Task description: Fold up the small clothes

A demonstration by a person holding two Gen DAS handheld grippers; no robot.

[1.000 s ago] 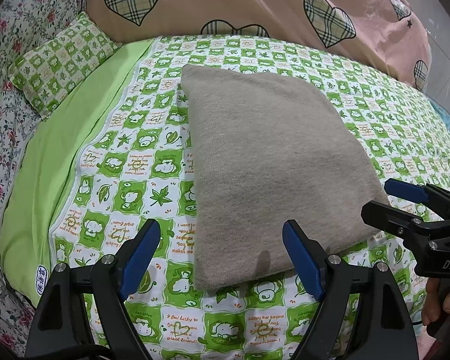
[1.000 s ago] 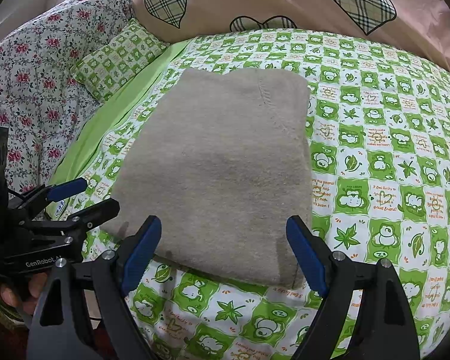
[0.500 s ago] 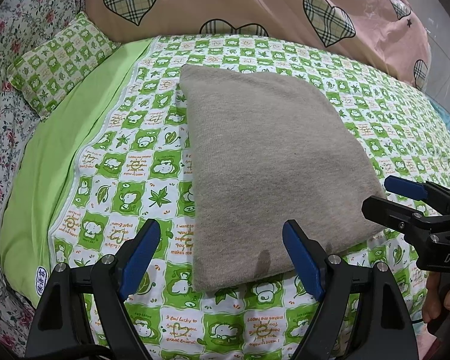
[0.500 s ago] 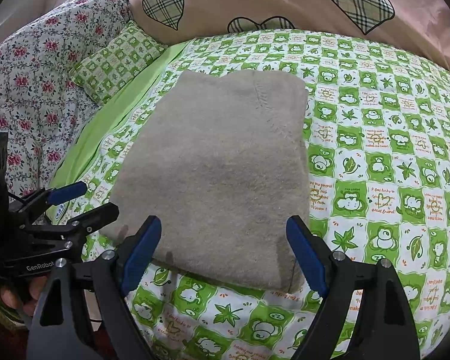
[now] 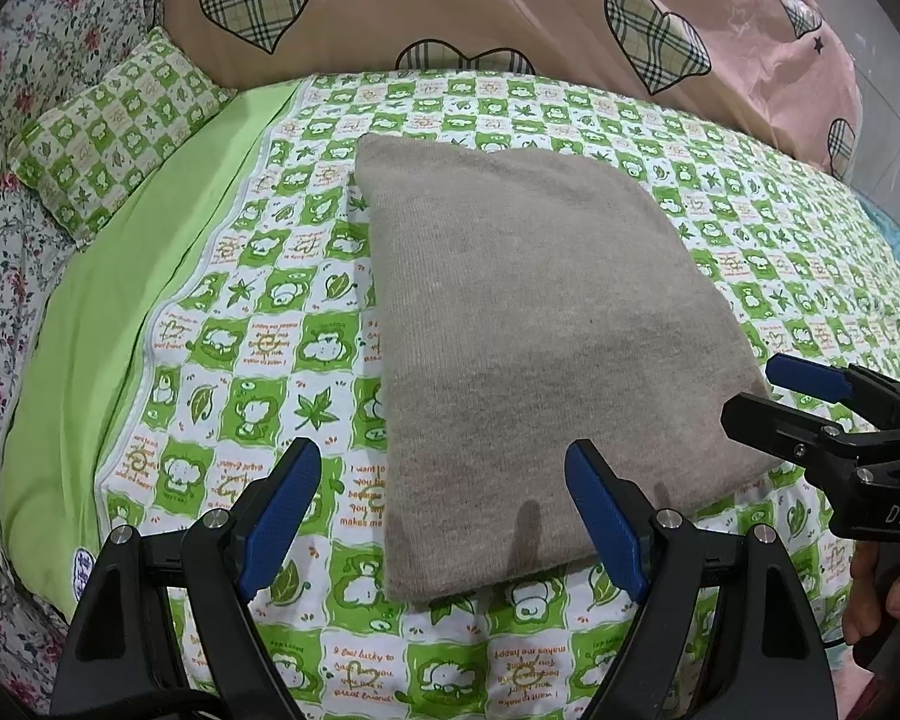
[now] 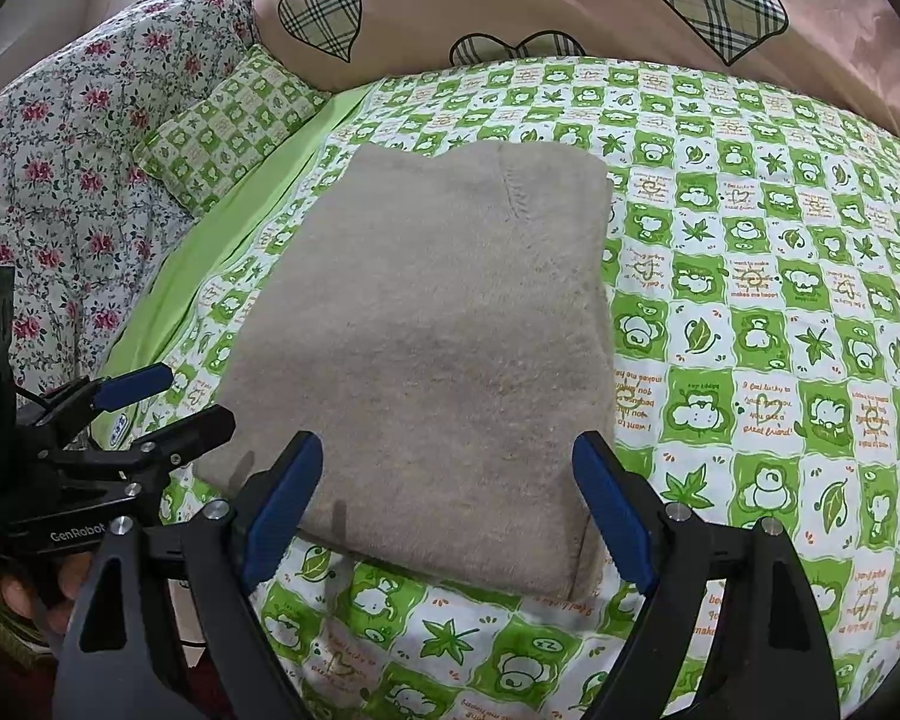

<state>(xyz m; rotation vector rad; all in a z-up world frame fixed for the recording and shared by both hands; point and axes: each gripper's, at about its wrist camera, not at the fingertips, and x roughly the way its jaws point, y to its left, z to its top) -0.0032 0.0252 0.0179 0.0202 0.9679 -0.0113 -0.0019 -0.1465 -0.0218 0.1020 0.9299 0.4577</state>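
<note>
A folded grey-beige knit garment [image 5: 528, 324] lies flat as a neat rectangle on the green-and-white patterned bedsheet [image 5: 258, 348]; it also shows in the right wrist view [image 6: 444, 336]. My left gripper [image 5: 444, 516] is open and empty, hovering just short of the garment's near left corner. My right gripper [image 6: 450, 510] is open and empty, hovering at the garment's near edge. Each gripper shows in the other's view: the right one [image 5: 768, 390] beside the garment's near right corner, the left one [image 6: 168, 399] beside its near left corner.
A pink quilt with plaid hearts [image 5: 510, 12] is piled at the far side of the bed. A small green patterned pillow [image 5: 108, 132] and a floral quilt [image 6: 48, 168] lie at the left. A plain green sheet strip [image 5: 120, 300] runs along the left.
Both grippers have drawn back slightly toward the near edge of the bed; the garment lies still and both stay open.
</note>
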